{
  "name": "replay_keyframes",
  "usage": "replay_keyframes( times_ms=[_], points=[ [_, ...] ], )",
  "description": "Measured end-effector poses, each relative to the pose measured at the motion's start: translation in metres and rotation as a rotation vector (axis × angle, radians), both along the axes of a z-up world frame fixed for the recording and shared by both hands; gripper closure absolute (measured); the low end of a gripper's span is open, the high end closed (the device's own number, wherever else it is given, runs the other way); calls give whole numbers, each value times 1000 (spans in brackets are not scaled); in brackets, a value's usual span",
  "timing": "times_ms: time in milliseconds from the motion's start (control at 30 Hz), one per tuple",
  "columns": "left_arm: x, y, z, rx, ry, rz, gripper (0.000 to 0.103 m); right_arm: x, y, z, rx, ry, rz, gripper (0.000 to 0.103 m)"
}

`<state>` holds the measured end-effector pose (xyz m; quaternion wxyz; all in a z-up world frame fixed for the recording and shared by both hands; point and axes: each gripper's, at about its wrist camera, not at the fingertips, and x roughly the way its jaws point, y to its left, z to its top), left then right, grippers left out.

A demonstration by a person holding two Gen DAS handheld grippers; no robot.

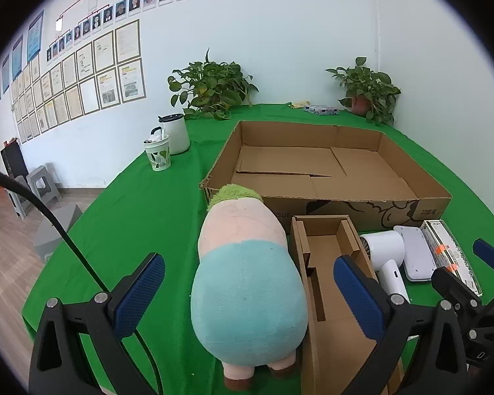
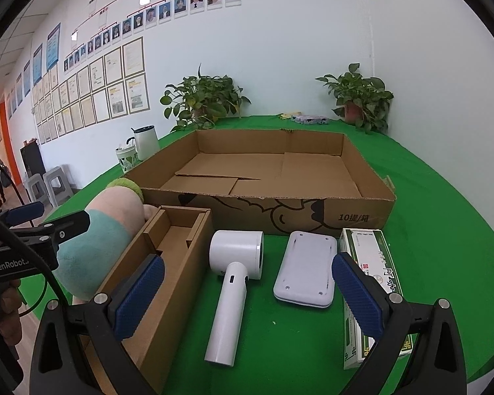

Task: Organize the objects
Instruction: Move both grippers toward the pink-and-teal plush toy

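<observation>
1. Left gripper [image 1: 248,291]: fingers released, spread wide, nothing grasped. The plush toy [image 1: 247,283] lies directly between and just ahead of them, centre-bottom of the left wrist view; its long axis runs away from the camera, feet near, green top far.
2. Right gripper [image 2: 247,296]: fingers also released, empty. The hair dryer [image 2: 233,283] lies ahead between them, handle toward the camera.
3. Judgement: the left hand is nearer to the toy, so it probably takes it first, w/ the big cardboard box [image 1: 408,164] behind as the goal.
4. Only the right wrist view shows the white flat device [image 2: 304,268] and the green-white carton [image 2: 373,263] fully; the left view crops them at the right edge.
5. The small open box [image 2: 168,263] touches the toy's side.
</observation>
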<state>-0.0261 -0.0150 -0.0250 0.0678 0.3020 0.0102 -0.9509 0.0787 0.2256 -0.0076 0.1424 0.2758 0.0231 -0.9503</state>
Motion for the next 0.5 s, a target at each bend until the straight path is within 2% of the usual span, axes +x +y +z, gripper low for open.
replay_keyframes(
  times_ms=[500],
  points=[
    [0,2,2,20,17,-36,1,-6,-3,-8,-6,-22,-5,1]
  ],
)
